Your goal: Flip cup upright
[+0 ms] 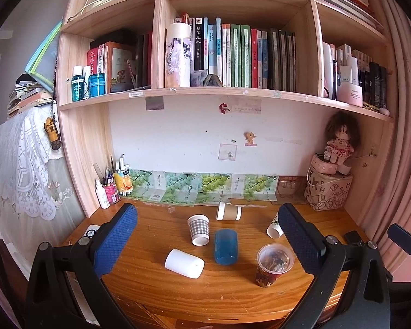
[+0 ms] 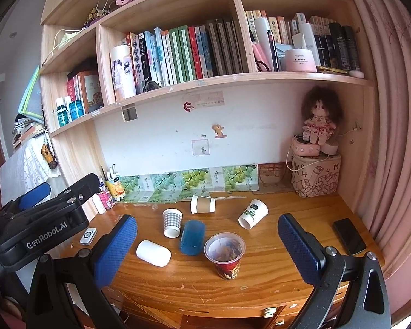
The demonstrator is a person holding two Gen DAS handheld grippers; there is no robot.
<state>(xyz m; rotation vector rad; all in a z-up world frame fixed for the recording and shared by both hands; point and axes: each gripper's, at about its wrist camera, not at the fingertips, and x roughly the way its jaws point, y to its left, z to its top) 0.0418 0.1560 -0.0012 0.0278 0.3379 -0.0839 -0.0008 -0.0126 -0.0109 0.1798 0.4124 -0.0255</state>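
Note:
Several cups lie on their sides on the wooden desk [image 1: 156, 288]: a white cup [image 1: 184, 263] [image 2: 153, 252], a blue translucent cup [image 1: 225, 246] [image 2: 192, 237], a checked paper cup [image 1: 198, 229] [image 2: 172, 223], a brown-sleeved cup [image 1: 228, 211] [image 2: 202, 204] and a leaf-print cup [image 1: 274, 228] [image 2: 253, 213]. A red-patterned clear cup [image 1: 273, 264] [image 2: 225, 255] stands upright. My left gripper [image 1: 208, 244] is open and empty above the front of the desk. My right gripper [image 2: 207, 244] is open and empty, facing the upright cup.
A black phone [image 2: 349, 235] lies at the desk's right. A white device [image 2: 88, 235] lies at the left. A pen holder [image 1: 111, 189] and a printed bag [image 1: 328, 192] with a doll [image 1: 341, 139] stand at the back. Bookshelves hang above.

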